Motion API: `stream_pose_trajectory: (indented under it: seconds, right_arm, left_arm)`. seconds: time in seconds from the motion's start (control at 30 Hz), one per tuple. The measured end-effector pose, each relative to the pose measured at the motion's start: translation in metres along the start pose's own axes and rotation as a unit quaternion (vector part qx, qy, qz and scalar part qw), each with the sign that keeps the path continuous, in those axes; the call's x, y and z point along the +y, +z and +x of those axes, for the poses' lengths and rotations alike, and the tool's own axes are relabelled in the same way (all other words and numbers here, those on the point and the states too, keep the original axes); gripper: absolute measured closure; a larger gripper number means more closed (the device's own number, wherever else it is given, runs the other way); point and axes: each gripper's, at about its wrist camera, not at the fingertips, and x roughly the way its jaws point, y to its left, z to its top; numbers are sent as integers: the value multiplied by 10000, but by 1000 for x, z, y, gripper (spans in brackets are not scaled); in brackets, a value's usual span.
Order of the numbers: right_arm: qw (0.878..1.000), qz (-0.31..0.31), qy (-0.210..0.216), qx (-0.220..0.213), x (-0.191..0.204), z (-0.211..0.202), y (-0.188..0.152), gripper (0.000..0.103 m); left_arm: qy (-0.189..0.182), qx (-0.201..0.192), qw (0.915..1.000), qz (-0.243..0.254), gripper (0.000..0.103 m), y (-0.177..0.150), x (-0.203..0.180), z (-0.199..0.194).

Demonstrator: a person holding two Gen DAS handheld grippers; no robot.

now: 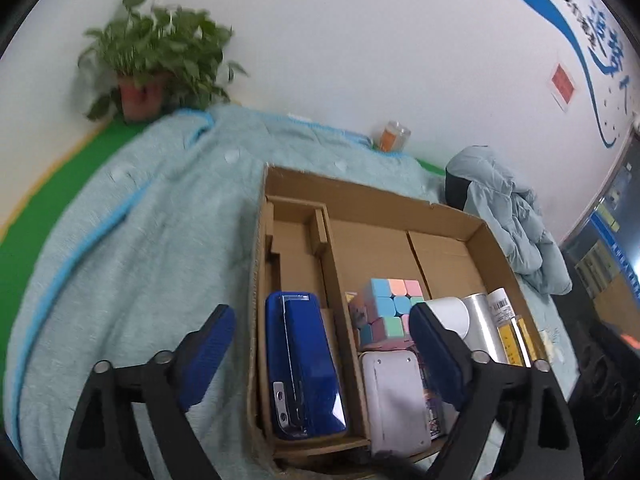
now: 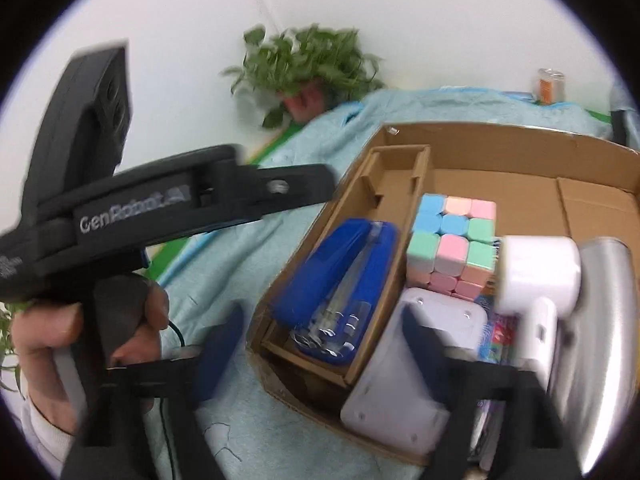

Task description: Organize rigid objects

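Observation:
A cardboard box [image 1: 360, 188] [image 2: 500, 132] with dividers lies on a pale blue cloth [image 1: 140, 220]. In its narrow left compartment rests a blue stapler [image 1: 304, 364] [image 2: 340, 276]. The wide compartment holds a pastel puzzle cube [image 1: 384, 308] [image 2: 452, 236], a white device [image 1: 396, 400] [image 2: 384, 400], a white roll [image 1: 450, 312] [image 2: 540, 268] and a silver cylinder [image 1: 480, 324] [image 2: 604, 320]. My left gripper [image 1: 320, 324] hangs open above the stapler, touching nothing. My right gripper [image 2: 320, 320] is open over the box's near corner, with nothing held. A hand [image 2: 80, 340] grips the left gripper's handle.
A potted plant [image 1: 152, 64] [image 2: 308, 68] stands at the back left corner on the green tabletop [image 1: 60, 184]. A small jar with orange contents [image 1: 392, 134] [image 2: 550, 84] sits by the wall. A pale blue jacket [image 1: 508, 216] is heaped at the right of the box.

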Motion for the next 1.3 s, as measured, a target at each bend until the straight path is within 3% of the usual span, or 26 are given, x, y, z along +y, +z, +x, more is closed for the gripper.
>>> stream_pose_trajectory:
  seconds: [0.1,0.17,0.2,0.37,0.53,0.7,0.83,1.07,1.3]
  right_arm:
    - [9989,-178,-297,-301,5,-27,-12,18]
    - [9973,-282,-493,-461,8,-47,-25,18]
    - [9958,-353,-661,-532,9,-55,-32,18]
    - [9826,-308,-1739,-580,-9,-89,-77,18]
    - [9729,-18,-2252,-531,-35,-113,-108,18]
    - [9689,90,-2392,-634,-43,-144,-127,18]
    - [9665,-12,-2469,-700,-40,-160,-135,18]
    - [9630,-8,-2568,-816,-39,-178,-146,18]
    - [9623,-51,-2584,-848,-36,-184,-151,18]
  left_arm:
    - [480,-413,9967,503,12,-16,-17,-24]
    - [839,-799,9904,752,0,-34,-31,-42]
    - [972,-1022,9865,834,1,-46,-40,-52]
    - [976,-1350,9823,859,1,-114,-83,-94]
    - [1034,-1240,9844,698,1,-170,-118,-104]
    - [987,-1145,9860,696,1,-203,-147,-108]
    - [965,-1292,9851,595,1,-215,-162,-124]
    - [945,-1217,9854,731,1,-223,-180,-140]
    - [892,-1104,9877,660,1,-219,-174,-143]
